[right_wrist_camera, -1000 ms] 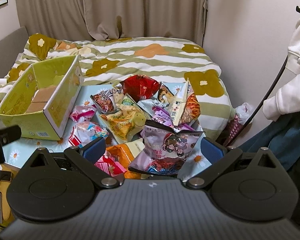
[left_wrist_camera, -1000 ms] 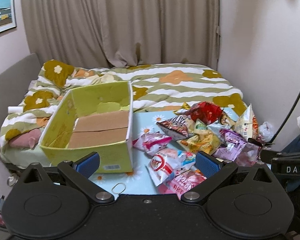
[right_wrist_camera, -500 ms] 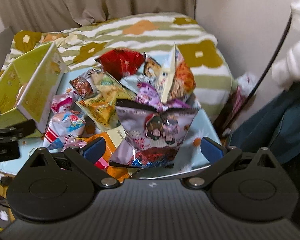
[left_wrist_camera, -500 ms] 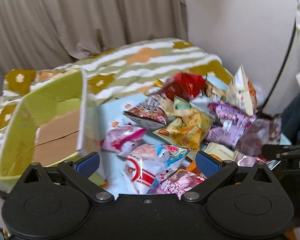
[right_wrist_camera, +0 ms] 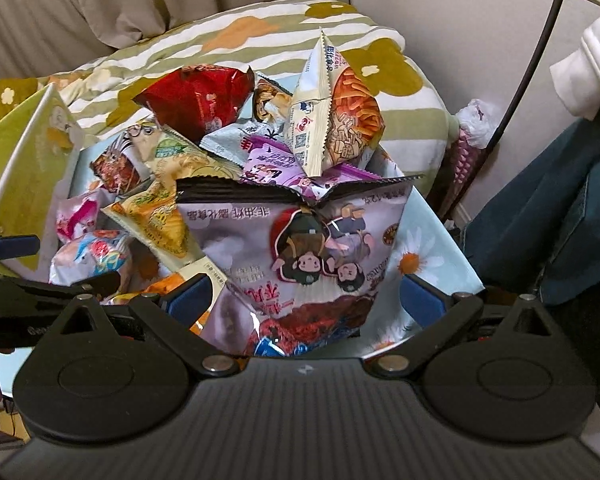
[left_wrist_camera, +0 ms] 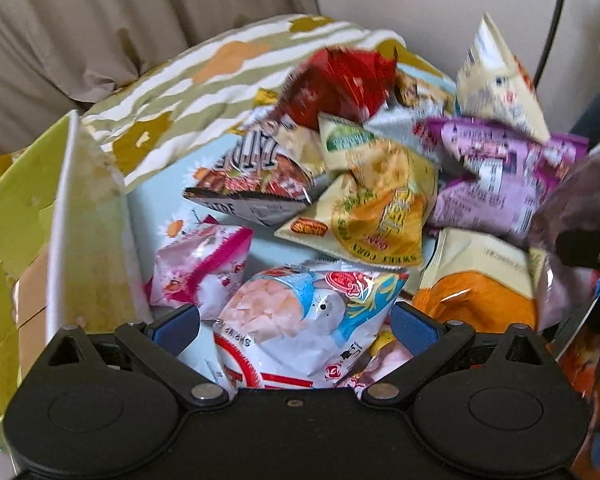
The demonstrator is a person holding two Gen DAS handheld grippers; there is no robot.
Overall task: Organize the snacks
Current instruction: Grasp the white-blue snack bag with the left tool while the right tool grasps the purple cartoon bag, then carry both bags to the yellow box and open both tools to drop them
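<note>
A heap of snack bags lies on a pale blue daisy cloth (right_wrist_camera: 420,248). My left gripper (left_wrist_camera: 296,326) is open, its blue pads either side of a white shrimp-chip bag (left_wrist_camera: 300,312) without pinching it. To its left lies a pink bag (left_wrist_camera: 198,268); a yellow corn bag (left_wrist_camera: 372,212) is behind. My right gripper (right_wrist_camera: 306,300) is open around a large lilac bag with cartoon figures (right_wrist_camera: 312,256), which sits between the pads. A red bag (right_wrist_camera: 196,100) and an upright cream bag (right_wrist_camera: 332,112) stand farther back. The yellow-green box (left_wrist_camera: 32,208) is at the left.
The table stands against a bed with a striped flowered quilt (right_wrist_camera: 260,36) and beige curtains (right_wrist_camera: 100,0) behind. A person in a white sleeve (right_wrist_camera: 588,60) and jeans stands at the right, beside a black cable (right_wrist_camera: 540,40). The left gripper's finger (right_wrist_camera: 16,246) shows in the right wrist view.
Both grippers have moved forward and down toward the pile. The left one swung right, from the box to the shrimp-chip bag; the lilac bag now sits between the right pads.
</note>
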